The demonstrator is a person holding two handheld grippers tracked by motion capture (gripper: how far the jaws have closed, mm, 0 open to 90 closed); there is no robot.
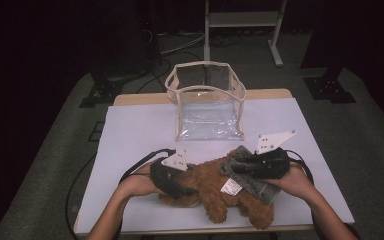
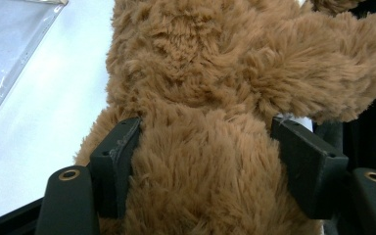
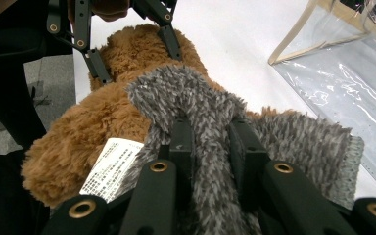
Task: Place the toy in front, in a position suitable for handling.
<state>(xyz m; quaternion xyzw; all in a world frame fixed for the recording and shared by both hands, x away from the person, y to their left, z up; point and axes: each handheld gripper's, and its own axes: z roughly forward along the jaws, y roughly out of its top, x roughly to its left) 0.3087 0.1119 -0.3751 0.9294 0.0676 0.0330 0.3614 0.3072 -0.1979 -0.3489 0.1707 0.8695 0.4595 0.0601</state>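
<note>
Left gripper (image 2: 205,161) clamped the fluffy brown plush toy (image 1: 215,187) at the table's near edge; right gripper (image 3: 210,147) pinched the grey fuzzy knit cloth (image 3: 274,142) draped over it. Pulling risked dragging both, missing the clear plastic bag (image 1: 207,100).

High overhead, 2 close jaw views

Both grippers (image 1: 180,187) (image 1: 237,167) clamped, forearms converging.

Each gripper, the left gripper (image 1: 180,186) and the right gripper (image 1: 240,166), was built of black parts fastened with brass-ringed screws. A white three-cornered plate (image 1: 275,140), drilled with small holes, was mounted on top, and a black cable (image 1: 140,165) was trailed behind.
</note>
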